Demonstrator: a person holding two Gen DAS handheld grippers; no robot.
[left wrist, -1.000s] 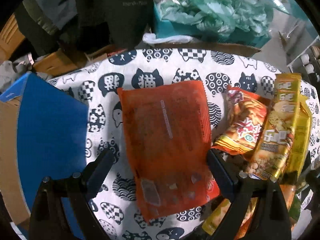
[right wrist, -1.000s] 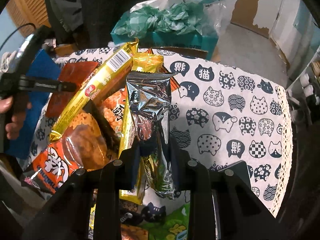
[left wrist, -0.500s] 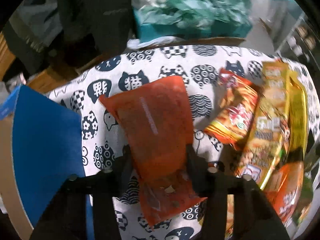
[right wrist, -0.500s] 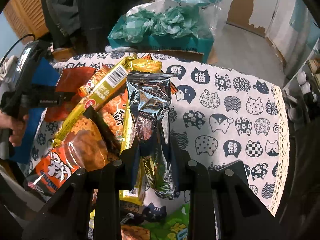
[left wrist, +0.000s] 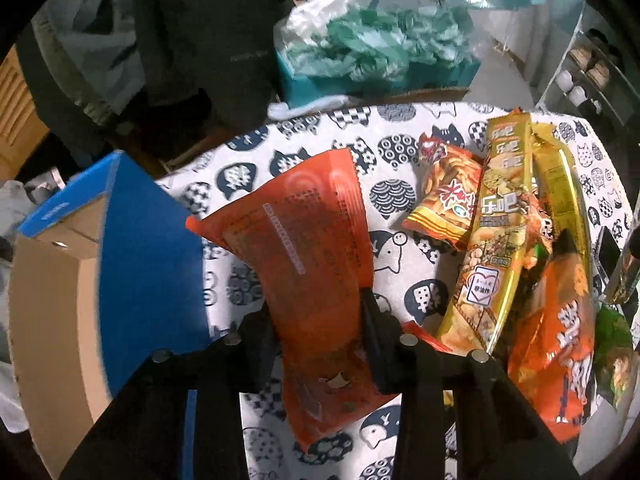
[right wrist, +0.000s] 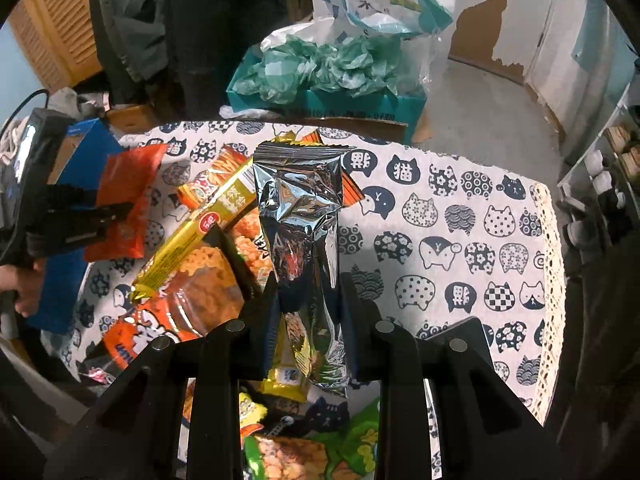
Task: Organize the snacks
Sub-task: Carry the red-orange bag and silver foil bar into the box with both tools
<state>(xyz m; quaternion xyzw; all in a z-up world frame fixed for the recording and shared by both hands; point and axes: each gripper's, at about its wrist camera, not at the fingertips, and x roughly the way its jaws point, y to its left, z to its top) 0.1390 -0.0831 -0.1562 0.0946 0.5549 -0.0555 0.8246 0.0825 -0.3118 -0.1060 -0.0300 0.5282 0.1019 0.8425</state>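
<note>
My left gripper is closing its jaws on a flat orange-red snack packet, and the pads press its two sides; the packet tilts up off the cat-print tablecloth. The same packet shows at the left of the right wrist view, in the left gripper. My right gripper is shut on a silver foil packet held upright above the cloth. A heap of snack bags lies between the two: a long yellow packet, a small orange bag and an orange chips bag.
A blue cardboard box stands open at the left edge of the table. Behind the table sits a teal box of green plastic bags. A person's hand holds the left gripper's handle. Green snack bags lie near the front edge.
The left gripper's jaws closed from wide open onto the orange-red packet and lifted it, tilting it off the cloth. The right gripper rose a little with the silver packet.
</note>
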